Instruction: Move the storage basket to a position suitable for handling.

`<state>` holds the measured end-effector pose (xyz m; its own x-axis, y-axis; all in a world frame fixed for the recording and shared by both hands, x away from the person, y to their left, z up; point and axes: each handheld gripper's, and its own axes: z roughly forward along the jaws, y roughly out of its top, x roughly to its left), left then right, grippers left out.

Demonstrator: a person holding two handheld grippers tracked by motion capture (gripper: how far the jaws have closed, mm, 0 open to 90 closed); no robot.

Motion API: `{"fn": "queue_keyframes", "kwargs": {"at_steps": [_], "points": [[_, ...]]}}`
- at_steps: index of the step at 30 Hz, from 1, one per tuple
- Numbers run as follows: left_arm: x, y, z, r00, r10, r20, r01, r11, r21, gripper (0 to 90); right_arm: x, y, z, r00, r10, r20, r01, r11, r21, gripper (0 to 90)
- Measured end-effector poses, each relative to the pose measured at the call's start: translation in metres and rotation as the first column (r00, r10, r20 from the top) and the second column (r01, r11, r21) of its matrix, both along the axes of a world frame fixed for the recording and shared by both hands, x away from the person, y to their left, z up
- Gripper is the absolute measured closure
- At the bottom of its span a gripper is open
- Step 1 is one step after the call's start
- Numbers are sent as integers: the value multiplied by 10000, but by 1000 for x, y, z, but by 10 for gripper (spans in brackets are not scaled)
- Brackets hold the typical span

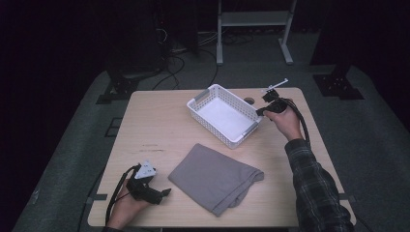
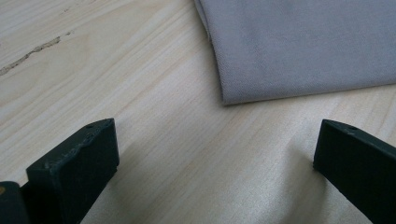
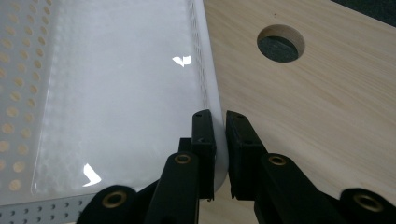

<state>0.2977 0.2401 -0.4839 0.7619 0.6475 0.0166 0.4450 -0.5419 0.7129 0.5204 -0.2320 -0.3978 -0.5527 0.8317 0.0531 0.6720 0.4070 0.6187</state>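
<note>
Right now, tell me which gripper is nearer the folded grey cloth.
Left. The left gripper lies on the table just beside the folded grey cloth, jaws open toward it. The right gripper is across the table, clamped on the white basket rim.

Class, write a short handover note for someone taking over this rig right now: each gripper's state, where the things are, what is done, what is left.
Right gripper: jaws shut on the rim of the white basket, at its corner near the table hole.
Left gripper: jaws open, resting on the table just short of the folded grey cloth.
Done: basket gripped; the basket is empty.
Left, probably: place the basket as needed, then pick up the cloth and put it in.
</note>
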Motion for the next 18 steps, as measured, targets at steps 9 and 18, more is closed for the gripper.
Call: {"fn": "queue_keyframes", "kwargs": {"at_steps": [9, 18], "points": [[0, 0, 0, 10000, 2, 0, -2, 10000, -2, 0, -13, -22, 0, 9996, -262, -45, 263, 9996, 93, 815], [0, 0, 0, 10000, 4, -2, -4, 10000, -2, 0, -27, -37, 2, 9992, -387, -86, 387, 9992, 60, 817]]}}
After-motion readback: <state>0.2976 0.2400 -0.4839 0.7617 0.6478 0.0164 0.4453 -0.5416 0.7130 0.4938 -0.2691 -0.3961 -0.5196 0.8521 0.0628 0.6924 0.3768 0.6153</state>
